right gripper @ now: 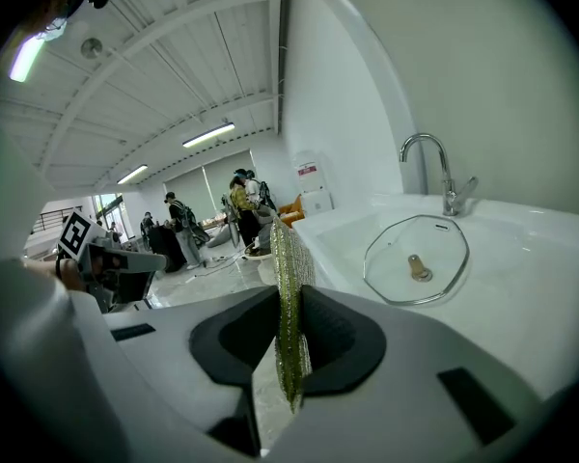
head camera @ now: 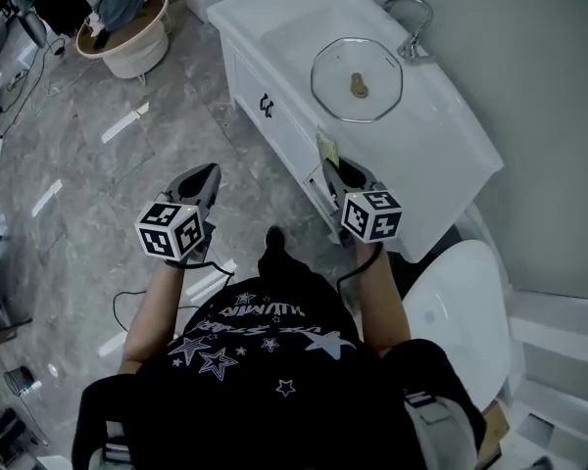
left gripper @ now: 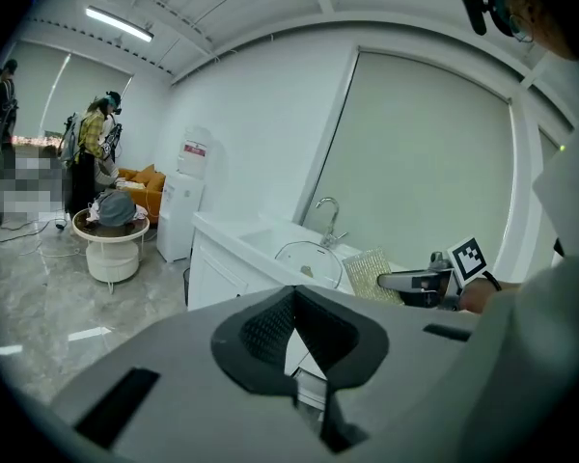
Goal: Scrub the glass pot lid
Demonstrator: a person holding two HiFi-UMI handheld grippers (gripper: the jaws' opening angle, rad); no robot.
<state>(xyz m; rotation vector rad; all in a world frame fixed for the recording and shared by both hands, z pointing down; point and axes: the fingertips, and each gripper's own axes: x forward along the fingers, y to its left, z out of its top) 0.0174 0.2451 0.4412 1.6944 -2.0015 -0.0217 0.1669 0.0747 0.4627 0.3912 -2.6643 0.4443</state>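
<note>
The glass pot lid lies flat on the white sink unit, over the basin, with its small brownish knob in the middle. The faucet stands just beside the lid's far edge. Nothing touches the lid.

The right gripper hovers at the front edge of the sink unit, near the lid but apart from it. Its jaws are clamped on a thin yellow-green scrub pad, which stands upright on edge between them and sticks out past the tips. In the right gripper view the lid shows to the right of the pad, with the faucet behind it.

The left gripper is held over the grey marble floor, well apart from the sink unit and to its left. Its jaws meet at the tips with nothing between them. From that view the lid, the pad and the right gripper all show ahead.

A round white basket with clothes in it stands on the floor further back.
</note>
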